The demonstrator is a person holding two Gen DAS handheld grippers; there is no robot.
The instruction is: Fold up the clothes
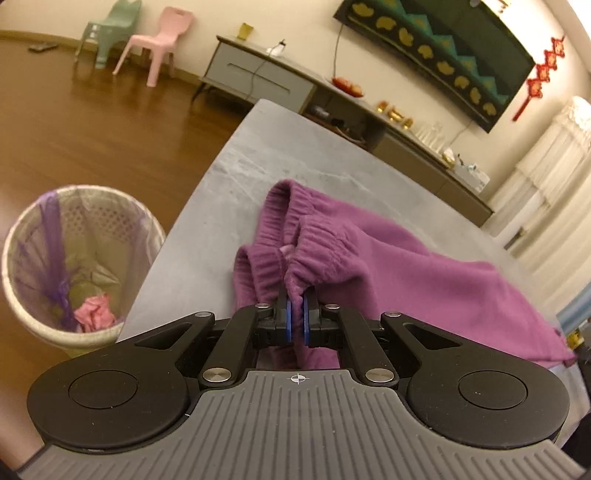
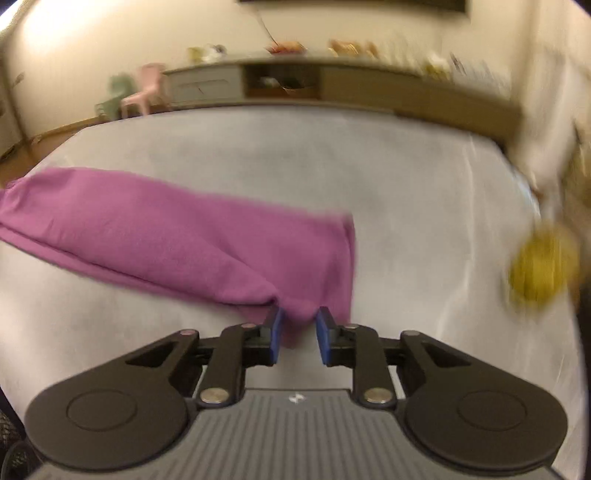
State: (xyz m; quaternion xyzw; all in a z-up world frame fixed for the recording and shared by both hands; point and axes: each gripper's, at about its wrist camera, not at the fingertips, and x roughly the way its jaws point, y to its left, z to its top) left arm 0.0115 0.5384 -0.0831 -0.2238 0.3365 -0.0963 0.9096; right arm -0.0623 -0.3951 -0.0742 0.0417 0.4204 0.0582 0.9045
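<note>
Both tongs on purple trousers (image 1: 388, 258) over grey table (image 1: 236, 177): left tongs (image 1: 296, 295) pinching waistband, right tongs (image 2: 298, 321) parted round cuff.

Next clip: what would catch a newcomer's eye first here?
The purple trousers stretched across the grey table: the left gripper pinches the ribbed waistband, while the right gripper has the far end bunched between its jaws. Beside the table's left edge stands a lined wastebasket holding pink scraps.

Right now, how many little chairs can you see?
2. A green chair stands by the far wall, and a pink chair is right beside it, nearer the cabinet. Others could be hidden out of view.
</note>
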